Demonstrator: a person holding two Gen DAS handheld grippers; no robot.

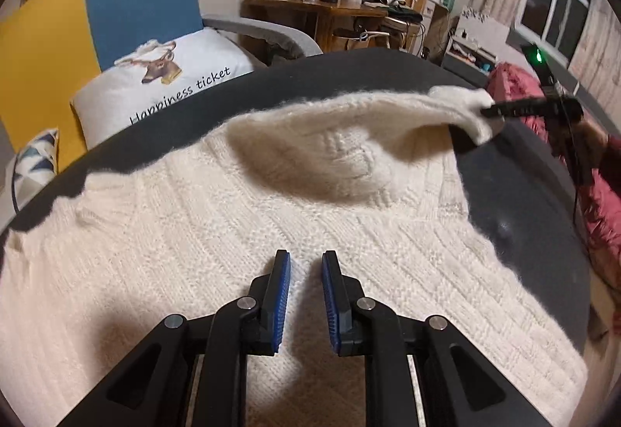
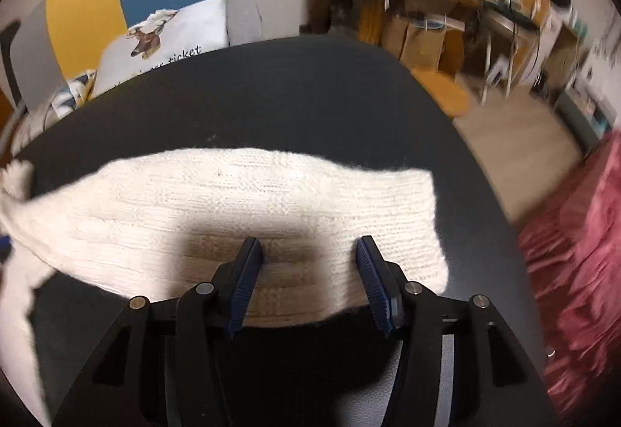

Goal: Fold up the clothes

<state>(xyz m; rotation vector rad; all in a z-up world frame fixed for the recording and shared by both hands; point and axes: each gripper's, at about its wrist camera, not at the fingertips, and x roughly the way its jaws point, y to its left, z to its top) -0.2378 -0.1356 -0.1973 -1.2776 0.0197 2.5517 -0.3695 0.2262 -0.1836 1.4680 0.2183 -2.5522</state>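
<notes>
A cream knit sweater [image 1: 240, 233] lies spread on the dark bench [image 1: 516, 194]. The left tool [image 1: 306, 295] points steeply down over its middle, jaws narrowly parted, nothing between them. The right tool [image 2: 310, 279], also angled down, holds the sweater's sleeve [image 2: 271, 202] lifted, its half-spread pads pinching the knit. No containers are close to either tool.

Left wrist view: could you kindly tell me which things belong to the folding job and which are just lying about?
In the job: white knit sweater; its sleeve, lifted in the right gripper; left gripper, jaws open above the sweater; dark table.

Lying about: deer pillow; red garment; cluttered wooden desk; patterned cushion.
</notes>
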